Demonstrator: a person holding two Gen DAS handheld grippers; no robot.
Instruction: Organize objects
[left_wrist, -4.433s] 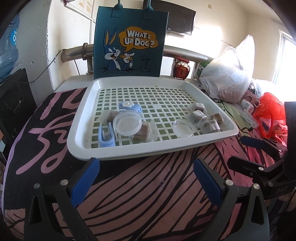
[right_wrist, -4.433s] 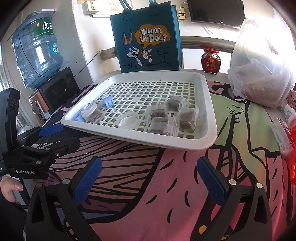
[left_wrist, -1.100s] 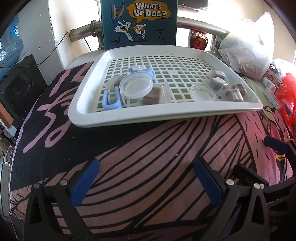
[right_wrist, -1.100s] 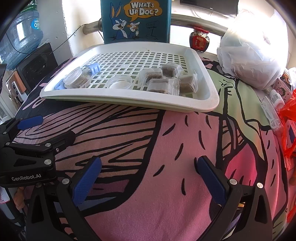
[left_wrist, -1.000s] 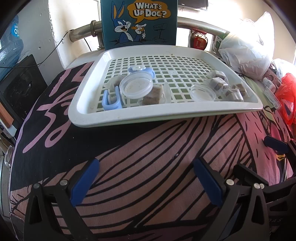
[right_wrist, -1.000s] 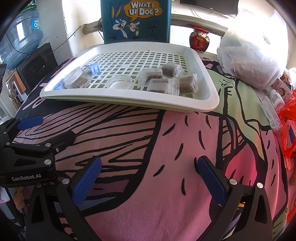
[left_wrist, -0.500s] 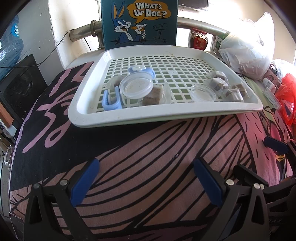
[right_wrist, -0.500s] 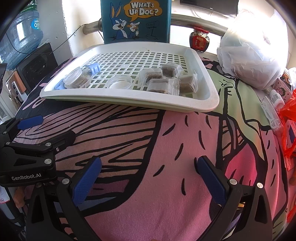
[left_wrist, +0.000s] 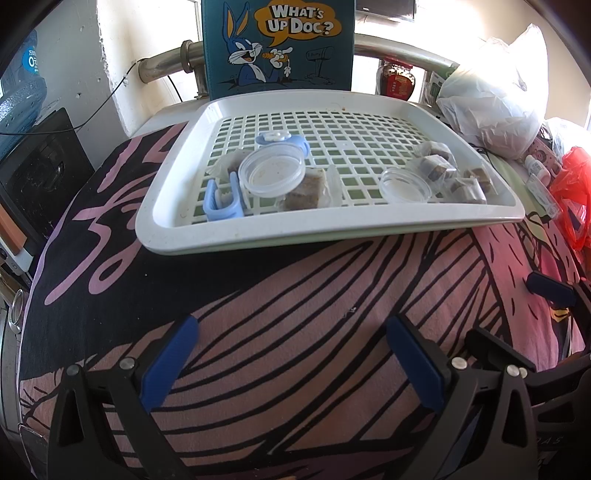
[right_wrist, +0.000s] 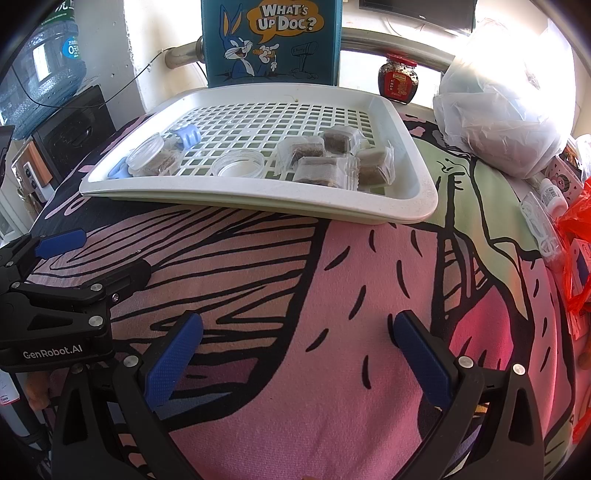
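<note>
A white slotted tray (left_wrist: 258, 240) (right_wrist: 413, 210) lies on a pink and black patterned cloth. On its left side are a clear round container (left_wrist: 271, 173) (right_wrist: 146, 155), a light blue clip (left_wrist: 221, 199) and a wrapped brown block (left_wrist: 306, 188). A clear round lid (left_wrist: 404, 184) (right_wrist: 240, 162) lies mid-tray. Several wrapped brown blocks (left_wrist: 443, 170) (right_wrist: 332, 162) cluster on the right. My left gripper (left_wrist: 291, 365) and right gripper (right_wrist: 295, 354) both hover open over the cloth, short of the tray, holding nothing.
A blue cartoon tote bag (left_wrist: 277, 44) stands behind the tray. A white plastic bag (right_wrist: 506, 110), a red-lidded jar (right_wrist: 397, 81), small bottles and an orange bag (left_wrist: 572, 195) crowd the right. A water jug (right_wrist: 48, 62) and black box stand left.
Since 4.4 s ago both grippers drew back from the tray and tilted down. Over the last second nothing has visibly moved.
</note>
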